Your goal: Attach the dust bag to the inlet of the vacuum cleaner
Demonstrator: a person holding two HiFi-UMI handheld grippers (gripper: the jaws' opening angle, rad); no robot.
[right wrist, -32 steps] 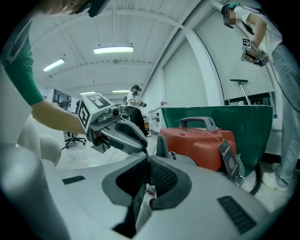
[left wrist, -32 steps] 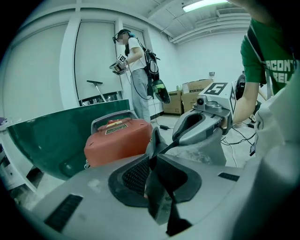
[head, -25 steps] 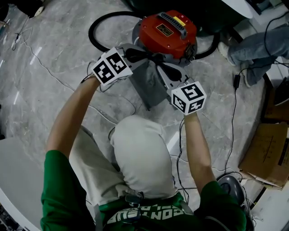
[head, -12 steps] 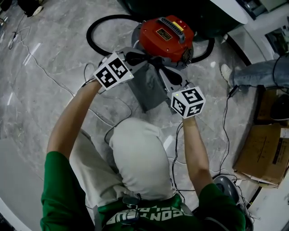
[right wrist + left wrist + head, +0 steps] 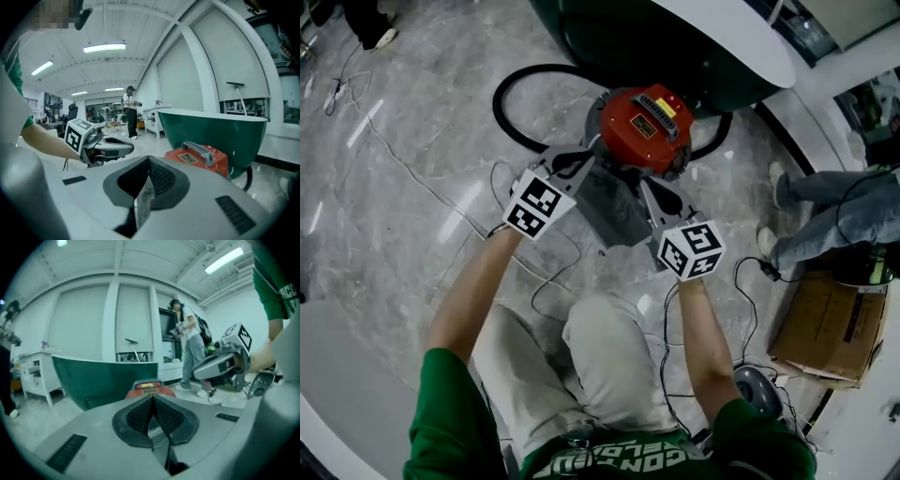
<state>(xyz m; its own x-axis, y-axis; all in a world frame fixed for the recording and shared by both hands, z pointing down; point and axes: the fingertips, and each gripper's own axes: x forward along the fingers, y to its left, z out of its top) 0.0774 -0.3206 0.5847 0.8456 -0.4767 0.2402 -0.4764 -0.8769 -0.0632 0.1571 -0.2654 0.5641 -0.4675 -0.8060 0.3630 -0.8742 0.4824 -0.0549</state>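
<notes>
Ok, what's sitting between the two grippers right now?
The grey dust bag spans the gap; left gripper and right gripper each pinch an edge. Head view shows it.

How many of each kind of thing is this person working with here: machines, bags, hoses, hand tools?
Red vacuum cleaner: 1
Grey dust bag: 1
Black hose: 1
Handheld grippers: 2, the left gripper and the right gripper, both shut on the bag
Total: 5
</notes>
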